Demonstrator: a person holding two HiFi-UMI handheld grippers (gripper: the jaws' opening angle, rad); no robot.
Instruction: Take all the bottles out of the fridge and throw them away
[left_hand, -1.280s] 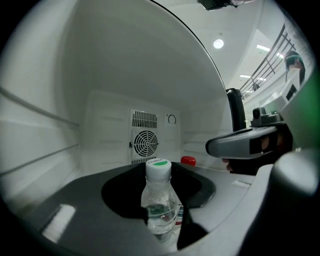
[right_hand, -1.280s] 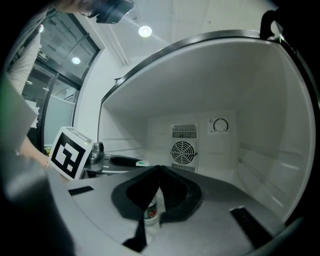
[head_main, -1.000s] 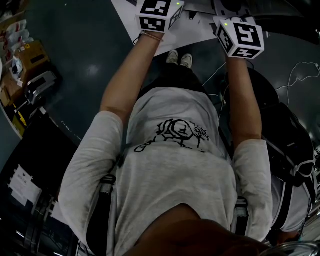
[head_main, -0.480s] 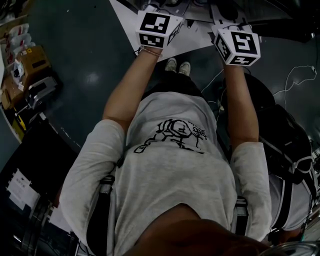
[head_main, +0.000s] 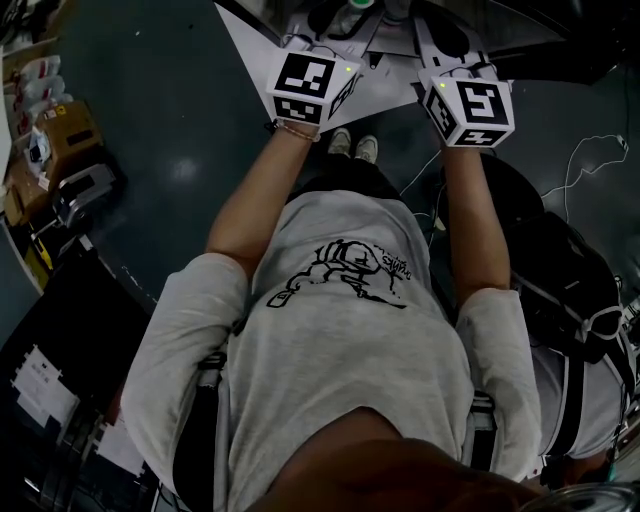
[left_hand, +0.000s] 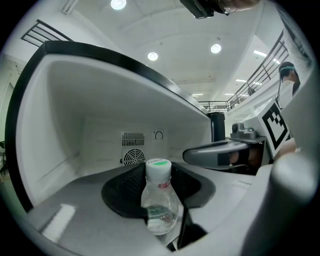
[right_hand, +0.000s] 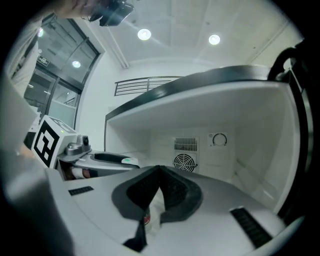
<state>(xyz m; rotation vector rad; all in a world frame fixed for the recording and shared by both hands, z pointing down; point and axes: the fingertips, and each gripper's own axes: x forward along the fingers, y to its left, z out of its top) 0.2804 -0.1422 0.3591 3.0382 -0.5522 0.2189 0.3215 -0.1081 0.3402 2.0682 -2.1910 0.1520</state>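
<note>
Head view is dim and murky, with a faint glare spot on the floor (head_main: 150, 100). Gripper views are bright under ceiling lights (left_hand: 153, 56), fisheye-bent, dark-cornered; the bottle (left_hand: 160, 200) looks sharp.

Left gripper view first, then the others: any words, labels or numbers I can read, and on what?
No text reads clearly anywhere.
bottle, on its cap: print round a green spot, too blurred to read.
neck label: red, too small to read.
T-shirt graphic: lettering illegible.
fridge dial: no figures legible.

Left gripper (left_hand: 159, 192) jaws clamped on bottle (left_hand: 161, 212), right gripper (right_hand: 159, 172) jaws together
</note>
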